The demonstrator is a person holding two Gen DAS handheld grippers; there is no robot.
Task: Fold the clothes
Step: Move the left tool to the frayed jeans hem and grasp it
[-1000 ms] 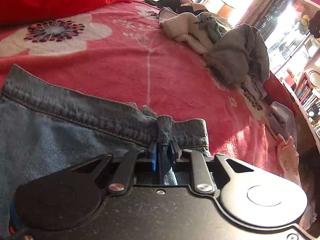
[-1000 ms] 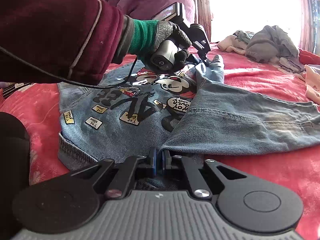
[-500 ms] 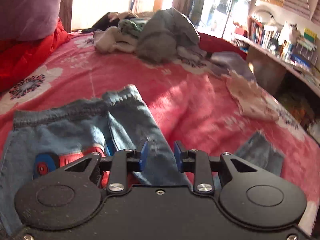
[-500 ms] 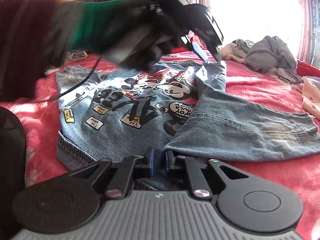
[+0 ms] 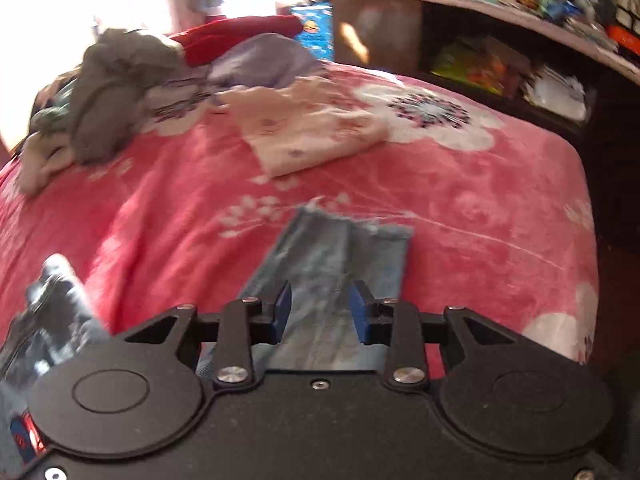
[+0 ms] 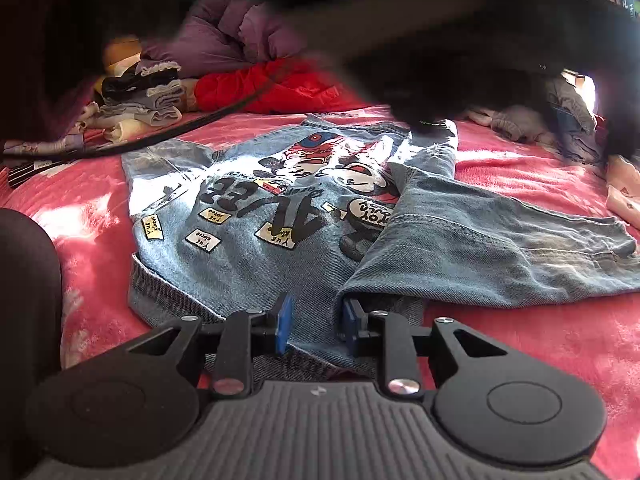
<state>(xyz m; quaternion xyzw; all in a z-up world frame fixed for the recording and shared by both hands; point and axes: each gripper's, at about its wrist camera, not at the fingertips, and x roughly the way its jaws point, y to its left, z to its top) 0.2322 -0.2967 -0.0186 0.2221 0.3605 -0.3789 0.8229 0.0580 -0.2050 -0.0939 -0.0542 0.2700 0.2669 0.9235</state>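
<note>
A light-blue denim jacket with cartoon prints and yellow patches on its back [image 6: 256, 216] lies spread flat on a bed covered by a pink fleece blanket with white flowers [image 6: 540, 344]. One sleeve [image 6: 500, 252] is folded across the right side of the body and stretches out toward the right of the right wrist view, its cuff resting on the blanket.

The right gripper [image 6: 313, 326] sits low at the jacket's near hem. Its blue-padded fingers [image 6: 283, 322] are spreading apart, with the folded denim edge lying between them but no longer pinched. A dark, blurred sleeve and arm [image 6: 460, 48] sweep across the top of this view, trailing a black cable [image 6: 192, 126].

In the left wrist view, the left gripper [image 5: 320, 312] hangs above the frayed end of the denim sleeve [image 5: 332, 248]. Its fingers [image 5: 283, 310] are also parting and stand released; the fabric shows between them without being pressed.

Farther up the bed lie a cream floral garment [image 5: 308, 132], a heap of grey and lilac clothes [image 5: 116, 96], and, in the right wrist view, a red puffy jacket [image 6: 272, 88] and a purple padded garment [image 6: 224, 36]. A cluttered shelf [image 5: 500, 64] stands beside the bed.
</note>
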